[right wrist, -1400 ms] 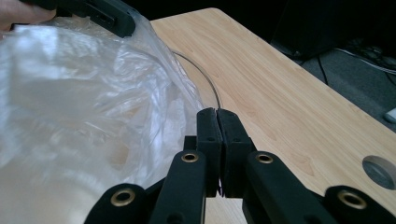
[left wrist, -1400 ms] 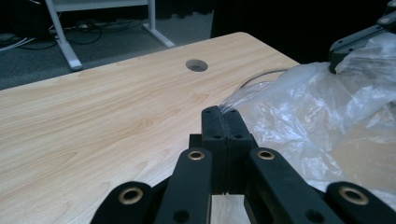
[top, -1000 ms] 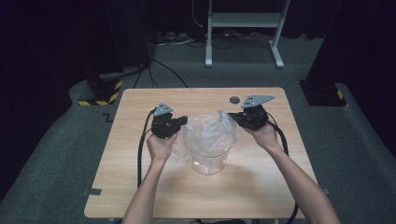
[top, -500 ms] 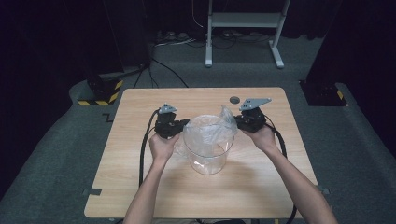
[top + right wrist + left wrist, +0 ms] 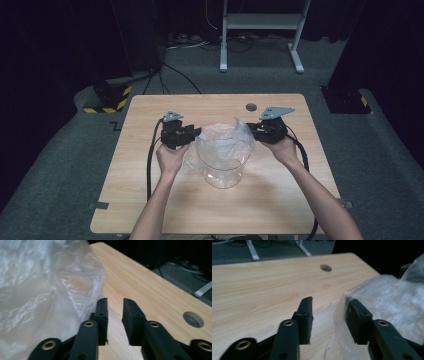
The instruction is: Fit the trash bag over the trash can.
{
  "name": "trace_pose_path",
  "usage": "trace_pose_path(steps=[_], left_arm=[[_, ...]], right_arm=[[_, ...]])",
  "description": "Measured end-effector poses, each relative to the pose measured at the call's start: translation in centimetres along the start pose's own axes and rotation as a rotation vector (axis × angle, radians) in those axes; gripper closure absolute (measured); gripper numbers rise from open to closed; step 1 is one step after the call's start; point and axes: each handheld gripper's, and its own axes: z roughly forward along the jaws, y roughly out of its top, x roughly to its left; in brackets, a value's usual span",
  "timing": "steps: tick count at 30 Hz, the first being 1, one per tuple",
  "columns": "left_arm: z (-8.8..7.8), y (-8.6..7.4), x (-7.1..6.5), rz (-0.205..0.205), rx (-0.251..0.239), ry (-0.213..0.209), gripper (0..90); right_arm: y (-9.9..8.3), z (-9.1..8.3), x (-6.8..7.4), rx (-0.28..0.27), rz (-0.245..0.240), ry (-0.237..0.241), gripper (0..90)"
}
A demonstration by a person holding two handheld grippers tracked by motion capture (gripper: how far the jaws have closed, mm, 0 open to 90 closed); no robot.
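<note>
A clear round container [image 5: 223, 174] stands mid-table, lined with a crumpled clear plastic bag [image 5: 223, 141] that spills over its rim. My left gripper [image 5: 194, 134] sits at the bag's left edge and my right gripper [image 5: 254, 131] at its right edge. In the left gripper view the left gripper [image 5: 329, 300] has just been opening; the bag [image 5: 392, 297] drapes over its right jaw, and bare table shows in the gap. In the right gripper view the right gripper [image 5: 115, 300] has also just been opening, slightly apart with nothing between; the bag [image 5: 37, 290] lies beside its left jaw.
The wooden table [image 5: 150, 200] has a round hole [image 5: 250, 107] near its far edge. Black cables [image 5: 149, 165] trail from both grippers toward the front. On the floor behind stand a white frame [image 5: 260, 22] and a black-and-yellow striped base [image 5: 107, 102].
Both grippers held the bag's rim stretched between them before; now their jaws stand apart and the bag sits slack over the container. The hands have barely shifted.
</note>
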Motion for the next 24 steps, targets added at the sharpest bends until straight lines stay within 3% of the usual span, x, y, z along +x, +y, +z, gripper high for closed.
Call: trace_pose_path(steps=[4,8,10,17,21,24], left_arm=[[-1.9,0.3,-0.9,0.024,-0.075,0.003,50.4],[-3.0,0.3,-2.0,0.052,-0.103,-0.008,48.4],[-3.2,0.4,-2.3,0.068,-0.086,-0.008,48.1],[-2.4,0.1,-2.3,0.064,-0.016,-0.019,52.5],[-2.3,0.0,-2.5,0.086,0.009,-0.031,61.4],[-2.3,0.0,-2.5,0.078,0.013,-0.040,69.1]], right_arm=[[0.1,-1.1,0.1,-0.044,0.008,-0.007,67.1],[0.1,-1.8,0.5,-0.060,0.002,-0.003,65.0],[0.2,-2.2,0.8,-0.071,-0.005,0.000,63.9],[0.3,-3.9,2.2,-0.118,-0.035,0.023,61.4],[-0.1,-4.7,2.5,-0.126,-0.040,0.022,60.7],[-0.2,-5.7,2.6,-0.161,-0.023,0.030,60.0]])
